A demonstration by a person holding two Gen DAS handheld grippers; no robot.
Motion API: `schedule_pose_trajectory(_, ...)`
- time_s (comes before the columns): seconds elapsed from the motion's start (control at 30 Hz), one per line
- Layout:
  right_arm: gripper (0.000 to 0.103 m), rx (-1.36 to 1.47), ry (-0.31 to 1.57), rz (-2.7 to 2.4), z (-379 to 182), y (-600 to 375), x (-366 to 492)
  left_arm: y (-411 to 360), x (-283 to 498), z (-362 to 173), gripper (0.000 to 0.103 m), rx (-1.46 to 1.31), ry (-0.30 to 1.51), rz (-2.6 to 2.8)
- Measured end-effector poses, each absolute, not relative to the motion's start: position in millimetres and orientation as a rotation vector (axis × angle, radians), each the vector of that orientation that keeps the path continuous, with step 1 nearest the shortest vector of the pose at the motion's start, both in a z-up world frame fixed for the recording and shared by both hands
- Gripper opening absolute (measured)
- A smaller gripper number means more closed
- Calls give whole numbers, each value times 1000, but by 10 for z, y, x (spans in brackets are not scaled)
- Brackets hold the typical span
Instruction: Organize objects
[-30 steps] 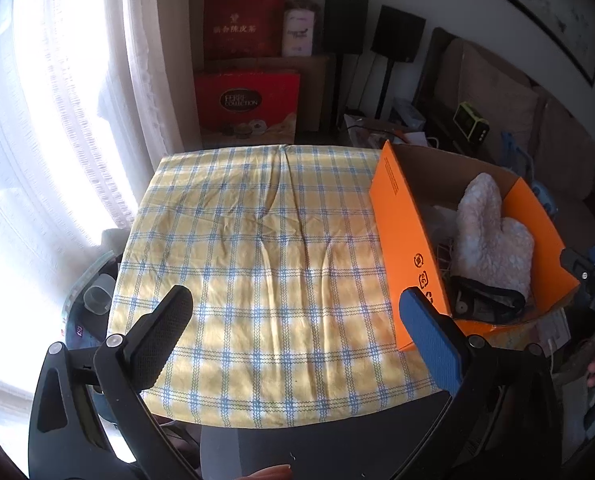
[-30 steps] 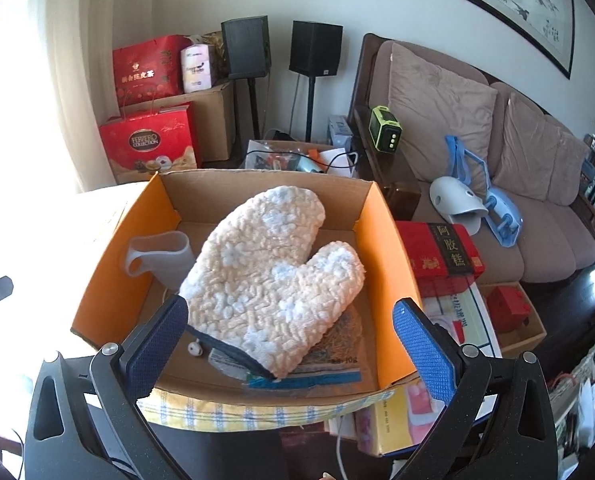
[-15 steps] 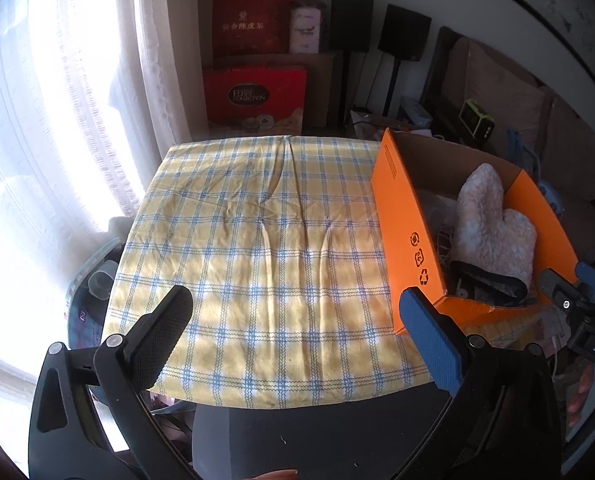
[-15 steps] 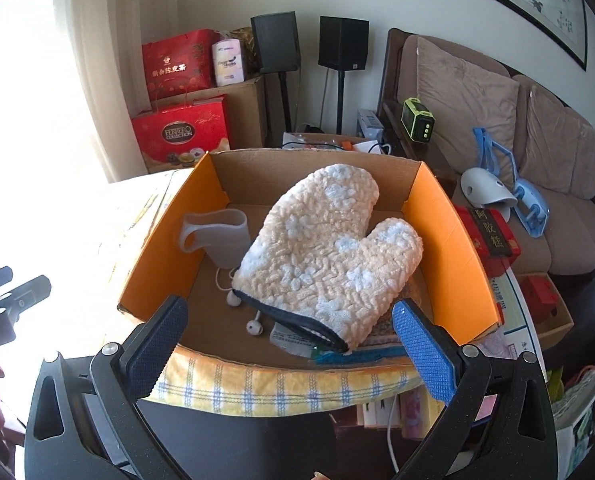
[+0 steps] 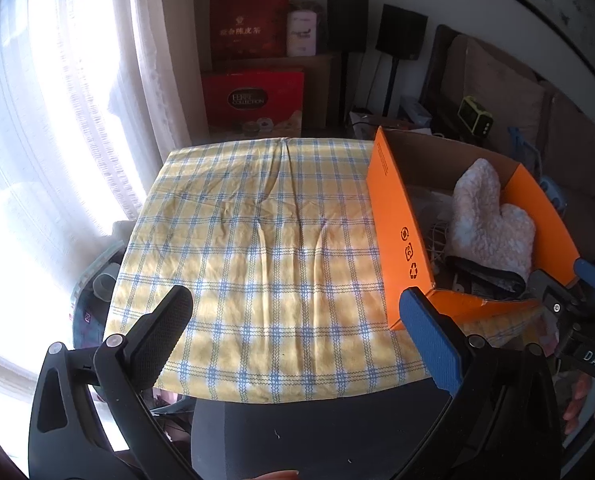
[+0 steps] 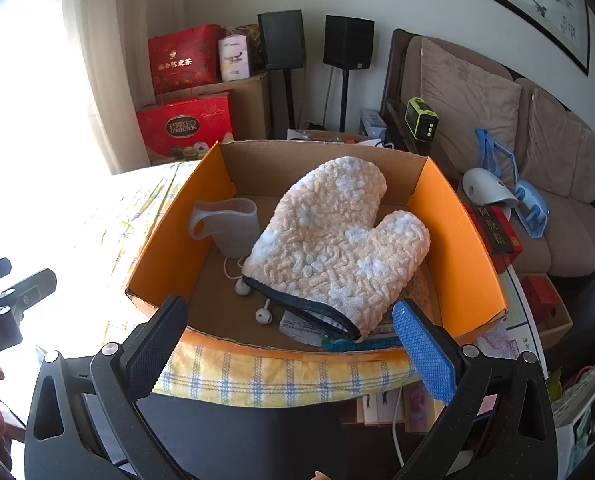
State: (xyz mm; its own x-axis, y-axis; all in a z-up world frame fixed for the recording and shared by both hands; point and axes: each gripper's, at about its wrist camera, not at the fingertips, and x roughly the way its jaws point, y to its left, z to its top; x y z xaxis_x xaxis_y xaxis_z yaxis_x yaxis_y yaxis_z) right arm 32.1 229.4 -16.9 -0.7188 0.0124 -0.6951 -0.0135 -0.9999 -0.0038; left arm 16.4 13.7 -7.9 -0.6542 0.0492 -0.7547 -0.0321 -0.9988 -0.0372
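An orange cardboard box sits at the right end of the table. In it lie a fluffy peach oven mitt, a translucent grey cup on its side, white earphones and a flat packet under the mitt. My right gripper is open and empty, just in front of the box's near wall. My left gripper is open and empty over the near edge of the yellow checked tablecloth. The box and mitt also show in the left wrist view.
Red gift boxes and black speakers stand behind the table. A brown sofa is at the right, with red boxes beside the table. A bright curtained window is at the left.
Both grippers have drawn back toward me from the table and box. The box's near wall and the cloth edge now show in the right wrist view. Both stay open.
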Motion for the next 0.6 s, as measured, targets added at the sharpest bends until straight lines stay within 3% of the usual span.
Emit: schedule_pose_trajectory(0.6, 103, -1175, 4, 2886, -169, 2315, 326, 146, 154, -85, 103, -1291, -27, 2821)
